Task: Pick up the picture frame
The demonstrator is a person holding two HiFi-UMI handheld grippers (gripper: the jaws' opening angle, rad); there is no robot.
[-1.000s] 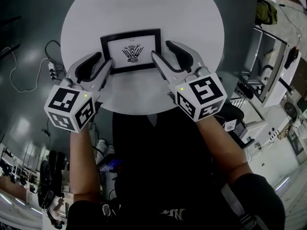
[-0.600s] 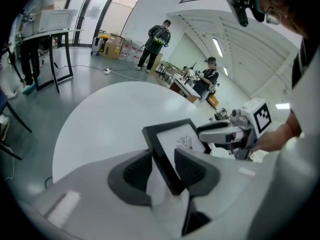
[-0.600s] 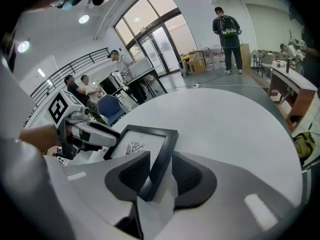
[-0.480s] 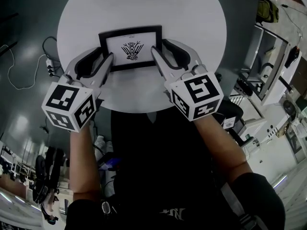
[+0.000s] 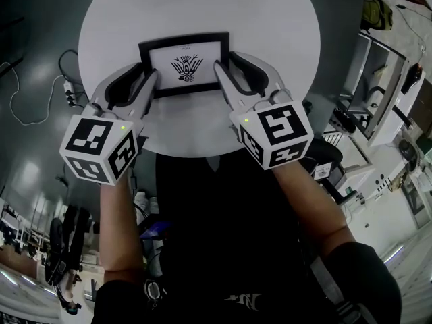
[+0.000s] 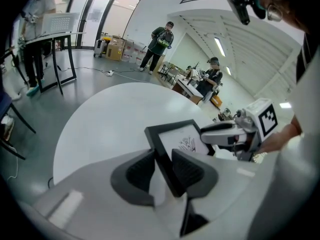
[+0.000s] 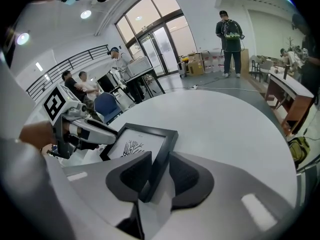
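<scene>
Both pairs of jaws have just been closing in: left gripper [image 5: 145, 79] pinches the left bar of the frame [image 5: 183, 66], right gripper [image 5: 226, 63] the right bar. Frame lies flat on the worktop [image 5: 196, 5], near side. Thin edge grips though, so an uneven lift could twist it loose.

Bare white table [image 5: 270, 19] lies open past the picture frame [image 5: 183, 65] and out to both sides, so we can pass there. Our left gripper [image 5: 148, 77] and right gripper [image 5: 225, 61] have just been closing their jaws on the frame's short ends, so those ends are blocked.
</scene>
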